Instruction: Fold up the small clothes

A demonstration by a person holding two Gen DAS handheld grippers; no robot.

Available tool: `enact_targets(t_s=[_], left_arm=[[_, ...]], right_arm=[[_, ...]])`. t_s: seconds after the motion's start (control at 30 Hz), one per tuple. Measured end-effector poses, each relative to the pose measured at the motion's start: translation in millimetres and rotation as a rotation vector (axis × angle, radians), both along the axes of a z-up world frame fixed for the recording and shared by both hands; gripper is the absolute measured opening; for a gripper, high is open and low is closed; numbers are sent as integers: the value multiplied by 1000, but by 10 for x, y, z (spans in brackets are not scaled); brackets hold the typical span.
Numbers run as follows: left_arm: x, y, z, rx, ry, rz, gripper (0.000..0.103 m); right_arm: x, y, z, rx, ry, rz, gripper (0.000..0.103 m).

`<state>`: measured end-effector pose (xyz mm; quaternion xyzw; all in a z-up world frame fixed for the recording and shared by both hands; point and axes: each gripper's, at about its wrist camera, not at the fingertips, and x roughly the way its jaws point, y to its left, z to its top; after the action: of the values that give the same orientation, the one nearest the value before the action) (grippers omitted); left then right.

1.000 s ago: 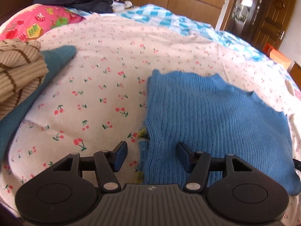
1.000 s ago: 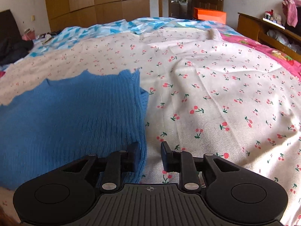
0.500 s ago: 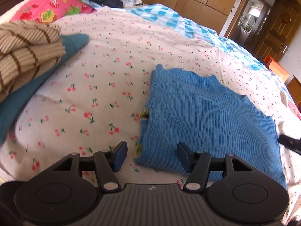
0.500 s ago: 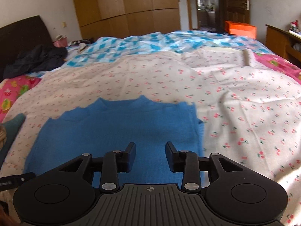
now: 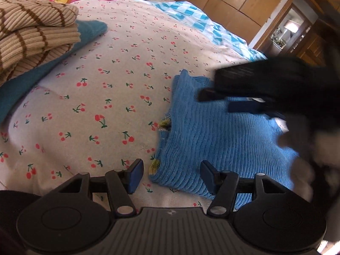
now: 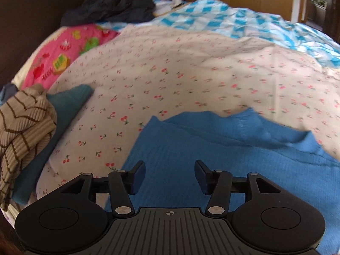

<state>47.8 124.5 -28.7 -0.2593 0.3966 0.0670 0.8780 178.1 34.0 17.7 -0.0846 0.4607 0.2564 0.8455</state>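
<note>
A blue knitted sweater [image 5: 214, 140] lies folded flat on the cherry-print bedsheet [image 5: 110, 89]; it also shows in the right wrist view [image 6: 212, 148]. My left gripper [image 5: 171, 177] is open and empty, just above the sweater's near left corner. My right gripper [image 6: 170, 176] is open and empty, hovering over the sweater's middle. In the left wrist view the right gripper [image 5: 244, 97] appears blurred above the sweater's far part.
A folded beige striped sweater [image 5: 31, 34] lies on a teal garment [image 5: 53, 63] at the left, also in the right wrist view [image 6: 23, 131]. A pink pillow [image 6: 63, 53], dark clothes [image 6: 110, 10] and a blue checked quilt [image 6: 233, 21] lie farther back.
My right gripper swung left over the sweater, opened wider and entered the left wrist view. My left gripper drew back slightly toward the sweater's near left corner.
</note>
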Motion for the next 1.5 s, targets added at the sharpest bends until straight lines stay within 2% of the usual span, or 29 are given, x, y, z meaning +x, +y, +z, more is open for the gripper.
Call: enact_targets(t_s=[0.17, 0.43, 0.57, 0.67, 0.8, 1.03, 1.23, 1.33, 1.5], left_arm=[[29, 33, -24, -12, -4, -12, 63], [104, 71, -70, -17, -5, -22, 63], [94, 62, -49, -6, -13, -23, 63], [56, 64, -30, 3, -21, -12, 63], [-17, 46, 17, 27, -29, -1, 64], [-130, 55, 74, 23, -31, 3, 67], [-371, 34, 133, 0, -50, 25, 74], [-335, 5, 118, 20, -41, 28, 78], [-350, 27, 120, 5, -54, 53, 78]], right_arm=[[194, 382, -173, -118, 15, 50, 65], [302, 677, -335, -290, -5, 79, 67], [322, 718, -408, -319, -3, 83, 68], [299, 742, -397, -344, -18, 110, 63], [254, 738, -358, -377, -41, 133, 44], [219, 587, -186, -298, -49, 120, 23], [214, 415, -65, -201, -42, 90, 18], [219, 322, -20, -155, -30, 78, 16], [234, 179, 76, -92, -18, 63, 16]])
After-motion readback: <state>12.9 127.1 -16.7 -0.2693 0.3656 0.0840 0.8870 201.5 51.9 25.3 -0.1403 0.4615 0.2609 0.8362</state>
